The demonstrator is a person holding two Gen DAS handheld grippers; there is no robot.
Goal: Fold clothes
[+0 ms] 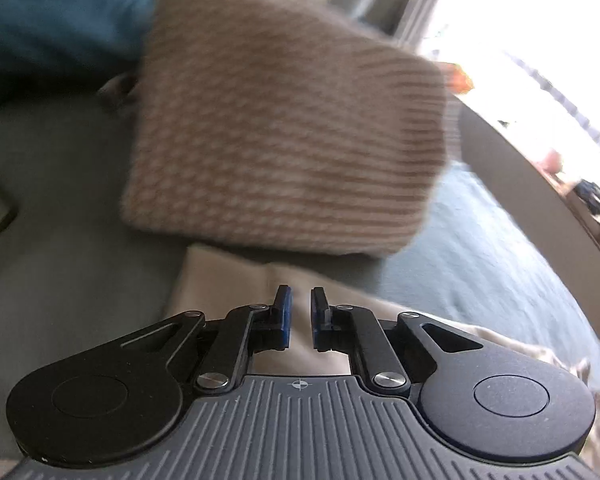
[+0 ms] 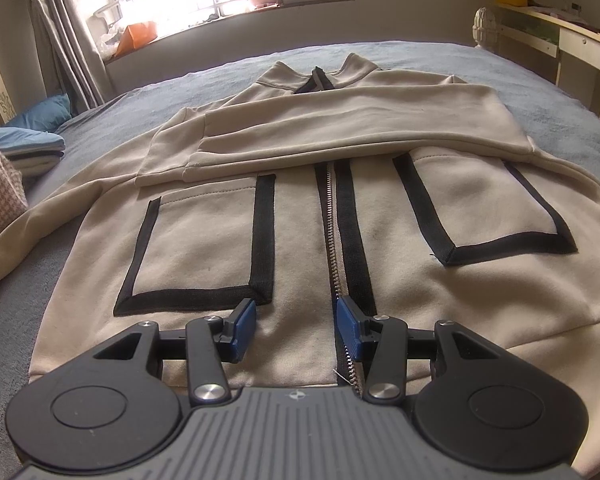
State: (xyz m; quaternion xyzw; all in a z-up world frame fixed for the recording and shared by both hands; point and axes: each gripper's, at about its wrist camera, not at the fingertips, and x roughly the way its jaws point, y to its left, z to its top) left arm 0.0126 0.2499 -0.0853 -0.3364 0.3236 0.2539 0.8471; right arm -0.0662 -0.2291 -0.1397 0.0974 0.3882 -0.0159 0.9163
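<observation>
- The beige fleece zip-up jacket with black-trimmed patch pockets (image 2: 300,208) lies front-up on the grey-blue bedspread (image 2: 560,92), collar toward the window, hem nearest the right camera; both sleeves are already folded across the chest.
- The right gripper (image 2: 296,330) hovers just above the hem, jaws spread wide and holding nothing, with the silver metal zipper (image 2: 332,240) running up beside its right-hand finger.
- The left gripper (image 1: 300,320) has its jaws nearly together with a narrow gap and nothing between them; it hangs over a beige fold of the jacket (image 1: 228,280).
- Handling, as I judge it: the fleece looks soft, thick and limp, light enough to lift but sure to sag, so it wants a pinch at each hem corner instead of the middle. The zipper line is the one stiffer strip and may resist a crease.
- Only the right view shows the whole jacket, the pockets and a folded blue garment stack (image 2: 32,144) well off to the left.
- Only the left view shows, blurred, the pink-and-white knitted piece (image 1: 284,128) up close, just beyond the jacket's edge; the right view catches merely its corner.
</observation>
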